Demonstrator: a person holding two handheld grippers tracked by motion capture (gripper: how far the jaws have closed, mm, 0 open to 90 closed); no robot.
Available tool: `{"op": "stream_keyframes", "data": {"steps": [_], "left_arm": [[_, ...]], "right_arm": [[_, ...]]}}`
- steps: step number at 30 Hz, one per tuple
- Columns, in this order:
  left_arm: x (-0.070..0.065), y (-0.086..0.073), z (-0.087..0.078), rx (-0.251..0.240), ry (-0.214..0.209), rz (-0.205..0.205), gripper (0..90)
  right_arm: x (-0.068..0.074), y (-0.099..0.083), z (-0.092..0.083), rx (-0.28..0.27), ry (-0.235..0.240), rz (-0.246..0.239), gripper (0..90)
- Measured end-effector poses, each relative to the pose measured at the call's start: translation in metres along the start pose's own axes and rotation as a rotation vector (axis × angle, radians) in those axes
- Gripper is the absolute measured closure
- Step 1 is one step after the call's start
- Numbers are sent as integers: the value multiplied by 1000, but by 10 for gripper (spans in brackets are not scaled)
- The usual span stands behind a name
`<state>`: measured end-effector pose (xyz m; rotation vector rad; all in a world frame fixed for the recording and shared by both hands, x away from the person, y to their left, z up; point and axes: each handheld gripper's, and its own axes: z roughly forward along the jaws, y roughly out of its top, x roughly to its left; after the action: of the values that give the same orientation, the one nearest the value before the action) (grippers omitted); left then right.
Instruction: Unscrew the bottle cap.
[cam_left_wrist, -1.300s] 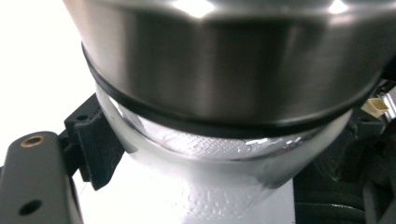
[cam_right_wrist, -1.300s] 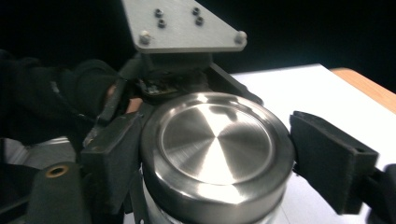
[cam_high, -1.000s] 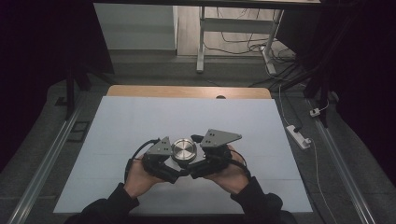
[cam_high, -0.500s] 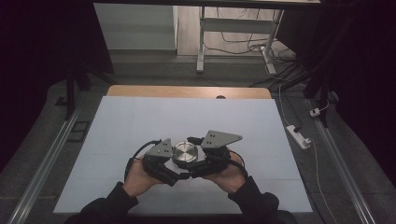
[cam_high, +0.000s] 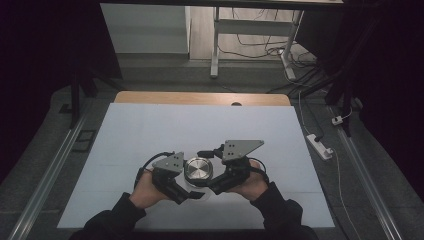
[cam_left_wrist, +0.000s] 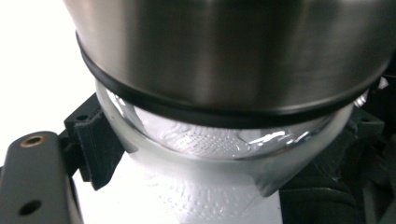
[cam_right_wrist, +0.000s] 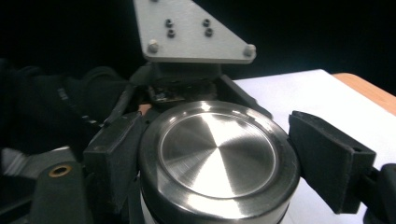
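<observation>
A glass jar with a brushed steel lid stands on the white table top near its front edge, between both hands. My left gripper is shut on the jar's glass body just under the lid's black seal ring. In the high view the left gripper comes in from the left. My right gripper is shut on the steel lid, with one jaw on each side of its rim. From above, the right gripper reaches in from the right.
The left gripper's grey three-cornered plate sits right behind the lid. A wooden strip borders the table's far edge. A white power strip lies on the floor at the right, and metal rails run along both sides.
The right gripper's jaws have drawn in around the lid. The left hand and the jar have stayed in place.
</observation>
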<state>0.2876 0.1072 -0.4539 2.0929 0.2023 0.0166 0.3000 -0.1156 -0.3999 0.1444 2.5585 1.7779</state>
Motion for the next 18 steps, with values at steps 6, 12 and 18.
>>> {"op": "stream_keyframes", "data": {"steps": [6,12,18], "left_arm": [[-3,2,6,37,36,3,155],[3,-3,7,43,177,-101,156],[1,0,5,31,236,-136,155]], "right_arm": [[-10,-3,-6,12,41,63,171],[-4,7,-10,36,-207,136,129],[10,5,9,53,-309,158,122]]}}
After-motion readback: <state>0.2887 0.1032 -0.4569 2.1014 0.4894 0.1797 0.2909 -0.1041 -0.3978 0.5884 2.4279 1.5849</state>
